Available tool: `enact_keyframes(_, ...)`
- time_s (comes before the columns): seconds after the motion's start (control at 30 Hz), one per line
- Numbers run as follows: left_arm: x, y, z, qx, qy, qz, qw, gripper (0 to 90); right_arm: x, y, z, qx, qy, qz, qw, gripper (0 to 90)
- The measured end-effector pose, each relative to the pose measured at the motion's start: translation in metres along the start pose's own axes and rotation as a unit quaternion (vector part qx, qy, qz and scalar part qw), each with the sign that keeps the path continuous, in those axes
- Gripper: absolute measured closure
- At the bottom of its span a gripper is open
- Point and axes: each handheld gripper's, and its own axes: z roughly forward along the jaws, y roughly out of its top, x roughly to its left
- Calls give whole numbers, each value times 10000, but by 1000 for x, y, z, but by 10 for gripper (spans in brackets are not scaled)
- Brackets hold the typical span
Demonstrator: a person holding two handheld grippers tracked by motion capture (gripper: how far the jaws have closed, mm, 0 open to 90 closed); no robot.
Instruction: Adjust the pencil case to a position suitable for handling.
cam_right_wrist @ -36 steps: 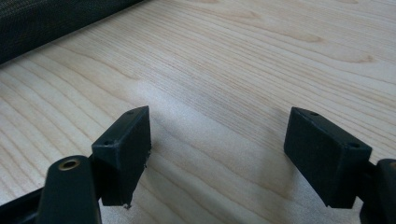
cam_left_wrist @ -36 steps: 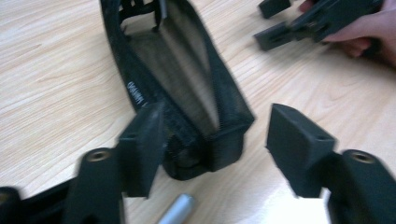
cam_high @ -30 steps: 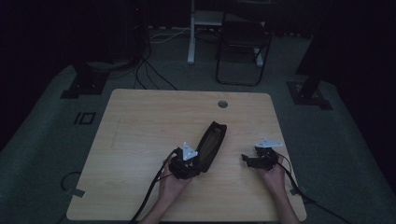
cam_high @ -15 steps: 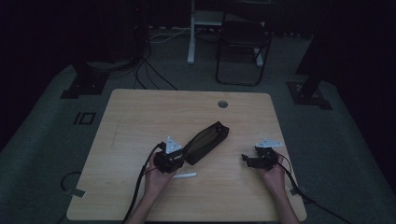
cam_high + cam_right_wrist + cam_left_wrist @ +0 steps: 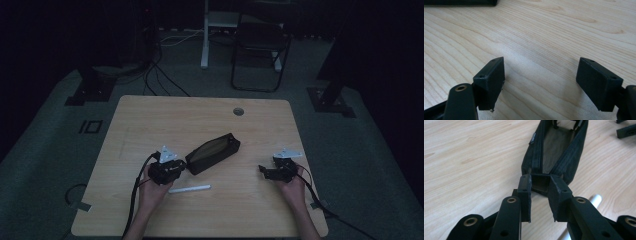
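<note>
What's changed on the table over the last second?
The left gripper has just closed its jaws on the near end of the black pouch and dragged it leftward, swinging it flatter across the table and uncovering a white pen. The right gripper stayed put, jaws open.

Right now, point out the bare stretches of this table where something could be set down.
The far strip of the table left of the cable hole is bare, as is the near edge between the forearms. Crowded: the middle, where the left gripper pinches the pencil case end beside the white pen.
</note>
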Motion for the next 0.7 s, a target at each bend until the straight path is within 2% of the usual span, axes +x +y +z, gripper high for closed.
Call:
enact_keyframes(0.1,1,-5,-4,18,-12,32,10000,729,0,0,0,0,0,0,10000,231)
enact_keyframes(0.37,12,-14,-17,65,178,-36,9998,729,0,0,0,0,-1,-1,10000,231)
enact_keyframes(0.47,14,-16,-22,22,231,-53,9997,692,0,0,0,0,0,1,10000,231)
enact_keyframes(0.5,14,-15,-25,-51,216,-55,9997,631,0,0,0,0,-1,0,10000,230)
enact_keyframes(0.53,15,-15,-29,-208,107,-73,9997,606,0,0,0,0,-1,0,10000,230)
enact_keyframes(0.6,15,-14,-31,-289,40,-100,9995,561,0,0,0,0,0,-1,10000,230)
enact_keyframes(0.7,15,-13,-35,-440,-118,-108,9989,542,0,0,0,0,0,0,10000,230)
